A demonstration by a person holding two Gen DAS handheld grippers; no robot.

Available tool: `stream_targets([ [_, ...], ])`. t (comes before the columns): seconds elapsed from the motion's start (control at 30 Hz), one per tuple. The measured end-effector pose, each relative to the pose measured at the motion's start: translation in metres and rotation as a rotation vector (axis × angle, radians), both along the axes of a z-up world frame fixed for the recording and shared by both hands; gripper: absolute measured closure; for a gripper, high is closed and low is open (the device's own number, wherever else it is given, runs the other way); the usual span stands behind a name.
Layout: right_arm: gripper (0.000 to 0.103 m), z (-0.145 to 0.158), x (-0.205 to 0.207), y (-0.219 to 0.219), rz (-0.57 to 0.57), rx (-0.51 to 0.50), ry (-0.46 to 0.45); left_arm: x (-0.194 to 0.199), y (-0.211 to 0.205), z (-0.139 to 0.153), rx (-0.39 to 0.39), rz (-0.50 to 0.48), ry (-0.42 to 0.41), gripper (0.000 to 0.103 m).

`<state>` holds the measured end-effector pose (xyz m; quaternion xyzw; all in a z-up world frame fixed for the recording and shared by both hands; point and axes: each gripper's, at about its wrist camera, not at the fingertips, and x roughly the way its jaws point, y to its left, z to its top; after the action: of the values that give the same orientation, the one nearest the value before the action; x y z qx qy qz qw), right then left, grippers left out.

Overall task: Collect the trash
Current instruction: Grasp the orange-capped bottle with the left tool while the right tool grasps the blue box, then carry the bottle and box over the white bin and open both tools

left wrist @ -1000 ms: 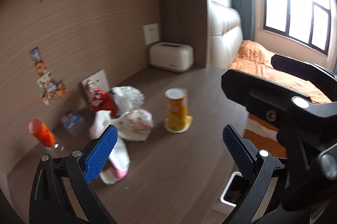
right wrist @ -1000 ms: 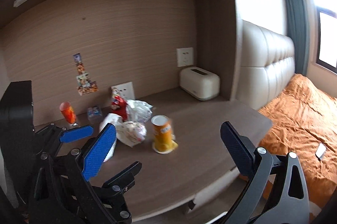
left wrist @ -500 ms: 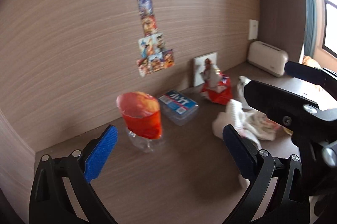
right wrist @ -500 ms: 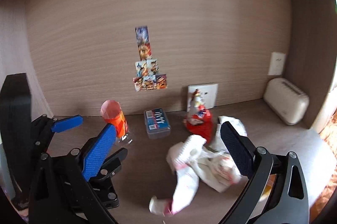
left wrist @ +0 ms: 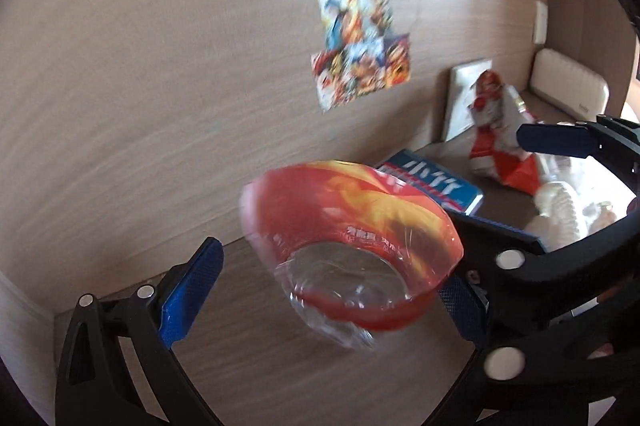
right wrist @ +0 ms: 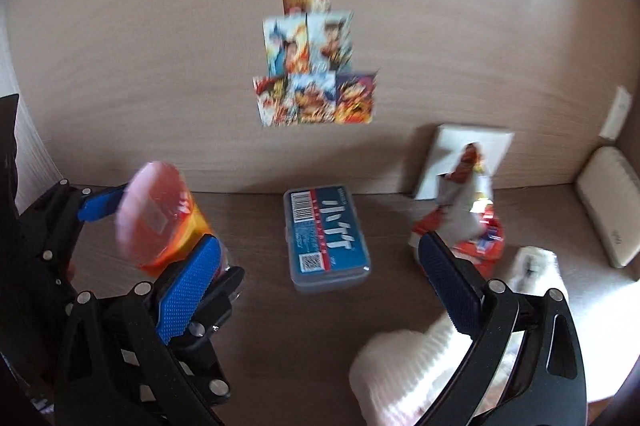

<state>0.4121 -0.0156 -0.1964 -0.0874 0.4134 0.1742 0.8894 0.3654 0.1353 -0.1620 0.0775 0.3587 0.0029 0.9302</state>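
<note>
Now the left claw (left wrist: 324,290) stands wide open around the tilted orange cup (left wrist: 352,246) on the counter (left wrist: 240,366), its pads not touching it. At two o'clock lie a blue-labelled box (right wrist: 326,238) and a red snack bag (left wrist: 500,150). Equally open and empty, the right claw (right wrist: 320,290) hovers over crumpled white wrappers (right wrist: 408,366).
</note>
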Motion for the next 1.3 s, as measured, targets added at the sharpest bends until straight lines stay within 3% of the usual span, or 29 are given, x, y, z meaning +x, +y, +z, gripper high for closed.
stream_targets([
  [0.2,0.004,-0.026,0.032,0.008,-0.039,-0.041,0.125,0.022,0.005,-0.016,-0.032,-0.023,0.064,0.005],
  [0.27,0.005,-0.032,0.038,0.009,-0.055,-0.041,0.161,0.028,0.006,-0.018,-0.054,-0.034,0.086,0.015],
  [0.33,0.016,-0.036,0.043,0.011,-0.047,-0.025,0.202,0.032,0.001,-0.021,-0.05,-0.051,0.108,0.028],
  [0.4,0.042,-0.038,0.043,0.016,-0.034,-0.027,0.219,0.036,-0.005,-0.025,-0.033,-0.069,0.129,0.035],
  [0.5,0.043,-0.034,0.039,0.016,-0.049,-0.014,0.211,0.037,-0.006,-0.024,-0.04,-0.068,0.123,0.036],
  [0.7,0.043,-0.001,0.02,0.004,-0.067,0.054,0.153,0.012,-0.008,0.002,-0.012,-0.062,0.011,0.036],
  [0.97,0.043,0.062,-0.05,-0.047,-0.133,0.158,0.015,-0.038,-0.025,0.046,-0.002,-0.115,-0.088,0.036],
  [1.1,0.043,0.087,-0.096,-0.078,-0.179,0.173,-0.046,-0.074,-0.041,0.064,-0.004,-0.186,-0.114,0.036],
  [1.3,0.043,0.11,-0.16,-0.134,-0.273,0.149,-0.117,-0.135,-0.103,0.083,-0.064,-0.352,-0.138,0.036],
])
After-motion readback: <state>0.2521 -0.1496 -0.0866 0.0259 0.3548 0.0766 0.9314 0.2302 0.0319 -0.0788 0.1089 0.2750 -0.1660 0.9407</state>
